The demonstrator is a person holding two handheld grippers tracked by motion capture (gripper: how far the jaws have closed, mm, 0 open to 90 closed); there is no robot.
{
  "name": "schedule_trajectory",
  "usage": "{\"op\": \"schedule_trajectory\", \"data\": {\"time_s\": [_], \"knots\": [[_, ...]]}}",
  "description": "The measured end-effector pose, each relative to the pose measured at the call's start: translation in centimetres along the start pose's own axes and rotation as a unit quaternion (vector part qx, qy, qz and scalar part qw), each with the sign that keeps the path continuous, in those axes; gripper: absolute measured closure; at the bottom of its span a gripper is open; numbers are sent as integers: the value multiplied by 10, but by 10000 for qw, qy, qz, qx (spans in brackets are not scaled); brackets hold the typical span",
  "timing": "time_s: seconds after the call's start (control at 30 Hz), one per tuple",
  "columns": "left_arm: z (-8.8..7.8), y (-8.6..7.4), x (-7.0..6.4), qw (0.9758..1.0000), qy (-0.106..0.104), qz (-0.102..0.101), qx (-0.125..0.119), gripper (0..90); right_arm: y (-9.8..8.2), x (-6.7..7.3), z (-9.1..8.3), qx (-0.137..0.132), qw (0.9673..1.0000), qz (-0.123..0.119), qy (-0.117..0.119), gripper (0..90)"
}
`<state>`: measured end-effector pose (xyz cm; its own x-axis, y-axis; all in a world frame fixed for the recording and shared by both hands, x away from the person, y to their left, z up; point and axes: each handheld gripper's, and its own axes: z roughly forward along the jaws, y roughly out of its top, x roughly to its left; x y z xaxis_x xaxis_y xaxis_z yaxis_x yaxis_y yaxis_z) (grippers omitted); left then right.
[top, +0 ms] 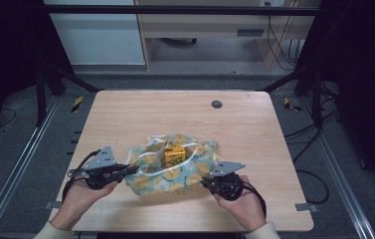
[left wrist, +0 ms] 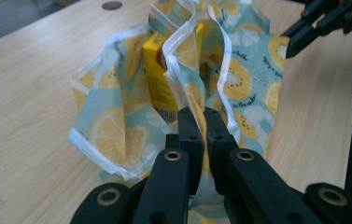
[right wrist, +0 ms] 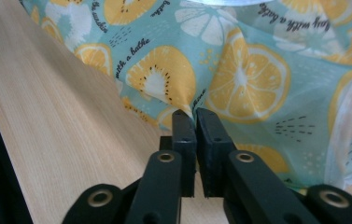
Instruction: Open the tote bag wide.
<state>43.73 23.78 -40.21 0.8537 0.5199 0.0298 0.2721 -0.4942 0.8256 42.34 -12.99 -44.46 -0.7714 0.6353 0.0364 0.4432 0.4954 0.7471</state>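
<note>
Light wooden table (top: 125,119); lemon-print cloth bag (top: 185,177) lying near front edge.

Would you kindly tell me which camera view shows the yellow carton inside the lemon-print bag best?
The left gripper view: the yellow carton stands upright and close in the open mouth of the teal lemon-print bag, one face and its top edge visible. The high view shows it small, from above. The right gripper view faces the bag's outer side, which covers the carton.

We take this for a lab or test room: our wooden table (top: 125,114) stands inside a black metal frame (top: 185,9), with metal floor rails (top: 11,174) on either side of the table, loose cables (top: 307,149) right of it, and a desk (top: 200,25) beyond it.
</note>
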Motion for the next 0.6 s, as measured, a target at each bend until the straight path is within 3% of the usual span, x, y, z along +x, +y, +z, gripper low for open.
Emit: {"op": "schedule_trajectory", "data": {"time_s": [0.2,0.6], "knots": [[9,-10,0,9996,-5,45,289,885,1,-2,-1,-55,10000,67,-33,783],[16,-17,2,9994,-74,-12,349,884,18,-17,-17,-299,9990,126,-317,646]]}}
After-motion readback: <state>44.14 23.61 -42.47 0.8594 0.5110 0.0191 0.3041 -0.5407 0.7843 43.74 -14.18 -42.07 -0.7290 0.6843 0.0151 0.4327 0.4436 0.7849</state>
